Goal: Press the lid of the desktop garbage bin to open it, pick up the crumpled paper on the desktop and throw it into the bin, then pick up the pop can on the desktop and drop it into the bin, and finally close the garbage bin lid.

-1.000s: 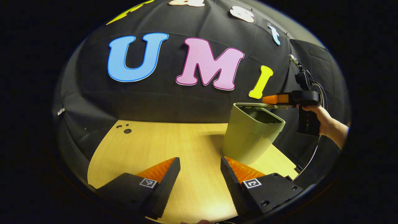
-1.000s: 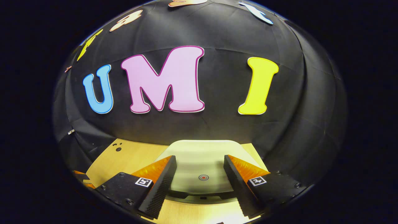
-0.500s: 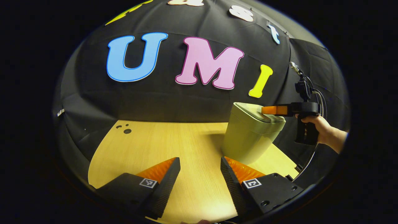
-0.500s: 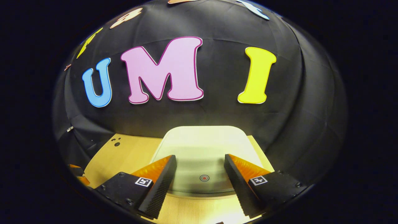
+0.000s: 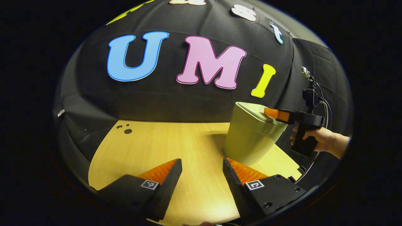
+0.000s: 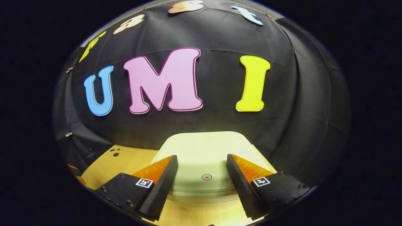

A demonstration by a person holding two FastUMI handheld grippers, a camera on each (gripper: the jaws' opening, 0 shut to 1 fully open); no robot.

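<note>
A pale green desktop bin (image 5: 251, 138) stands on the wooden table (image 5: 163, 144) at the right, its lid (image 5: 251, 110) down flat. In the left gripper view my right gripper (image 5: 268, 113) rests its fingers on the lid's near edge, a hand (image 5: 320, 138) holding its grip. In the right gripper view the lid (image 6: 204, 150) lies right under my open right gripper (image 6: 202, 171), with a small red round mark (image 6: 206, 177) between the fingers. My left gripper (image 5: 202, 172) stands open low over the table, left of the bin, with nothing in it.
Small dark holes (image 5: 127, 130) mark the table's far left corner. The black cloth wall (image 5: 157, 100) rises right behind the table and the bin. A cable (image 5: 317, 94) runs up from the right gripper.
The bin's lid, raised a second ago, has come down flat. My right gripper has dropped with it and tilted forward onto the lid. The left gripper has stayed put.
</note>
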